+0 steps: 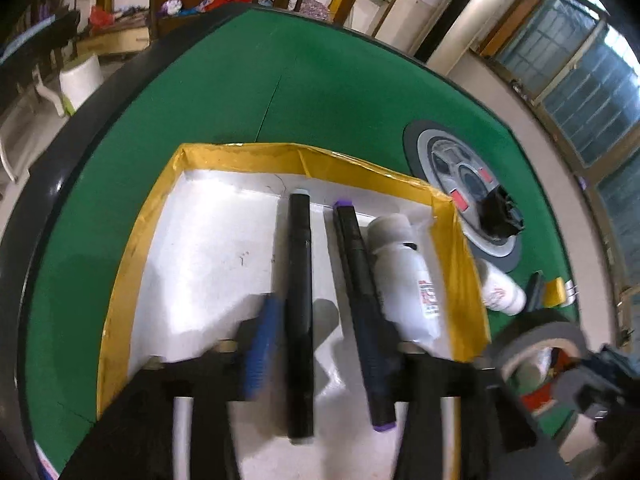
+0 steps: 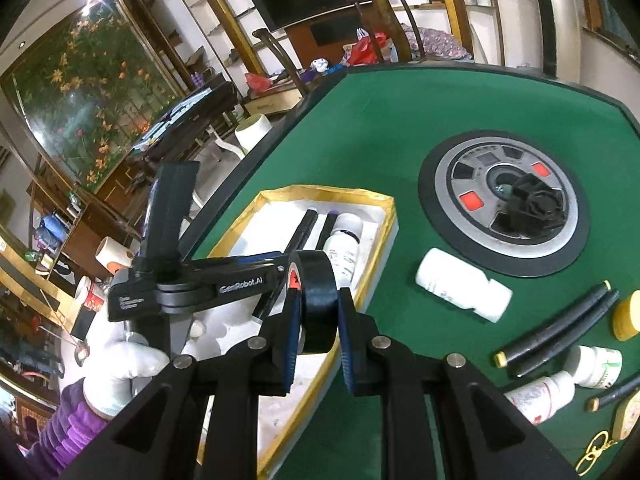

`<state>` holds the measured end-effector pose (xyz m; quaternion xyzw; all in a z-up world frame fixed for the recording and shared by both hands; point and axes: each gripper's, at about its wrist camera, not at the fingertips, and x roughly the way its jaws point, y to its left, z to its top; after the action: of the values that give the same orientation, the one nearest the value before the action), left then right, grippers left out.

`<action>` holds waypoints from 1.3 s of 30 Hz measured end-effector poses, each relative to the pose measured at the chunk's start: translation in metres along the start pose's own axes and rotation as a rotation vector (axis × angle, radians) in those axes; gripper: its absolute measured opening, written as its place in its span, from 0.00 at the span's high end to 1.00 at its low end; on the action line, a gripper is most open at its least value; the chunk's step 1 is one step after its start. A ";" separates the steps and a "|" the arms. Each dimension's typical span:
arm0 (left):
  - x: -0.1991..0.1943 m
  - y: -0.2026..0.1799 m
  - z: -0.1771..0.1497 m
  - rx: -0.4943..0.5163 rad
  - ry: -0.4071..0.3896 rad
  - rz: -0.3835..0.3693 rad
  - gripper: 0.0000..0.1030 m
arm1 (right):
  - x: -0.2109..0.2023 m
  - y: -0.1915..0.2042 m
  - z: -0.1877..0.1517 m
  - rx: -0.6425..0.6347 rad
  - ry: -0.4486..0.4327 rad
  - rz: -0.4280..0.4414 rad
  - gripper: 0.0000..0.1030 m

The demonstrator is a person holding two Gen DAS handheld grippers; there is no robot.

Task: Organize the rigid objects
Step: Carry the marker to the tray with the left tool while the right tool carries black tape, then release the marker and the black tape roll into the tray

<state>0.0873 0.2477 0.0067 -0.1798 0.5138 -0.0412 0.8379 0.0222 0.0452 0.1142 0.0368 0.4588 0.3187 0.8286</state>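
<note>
Two pens in tray | left tool open, empty | right tool clamps tape roll, seen right-wrist only

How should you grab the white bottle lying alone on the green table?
Grip the white bottle across the middle of its round body, coming from straight above with the fingers either side. It lies flat on the green table with bare felt around it.

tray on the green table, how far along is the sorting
Done: two black markers and a white bottle lie in the yellow-rimmed tray; the left gripper stands open over them. In hand: the right gripper is shut on a black tape roll. Left: a white bottle on the felt, two black pens, a yellow roll and two small bottles.
</note>
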 end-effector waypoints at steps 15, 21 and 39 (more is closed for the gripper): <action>-0.078 0.050 -0.036 -0.177 -0.124 -0.198 0.27 | 0.050 0.011 -0.001 0.032 0.103 0.073 0.85; -0.087 0.055 -0.048 -0.189 -0.137 -0.237 0.27 | 0.046 0.014 -0.018 0.074 0.198 0.159 0.85; -0.088 0.033 -0.066 -0.152 -0.133 -0.213 0.27 | 0.001 0.029 -0.036 0.011 0.176 0.051 0.36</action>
<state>-0.0158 0.2838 0.0430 -0.2984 0.4367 -0.0789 0.8450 -0.0198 0.0608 0.1028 0.0249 0.5304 0.3390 0.7766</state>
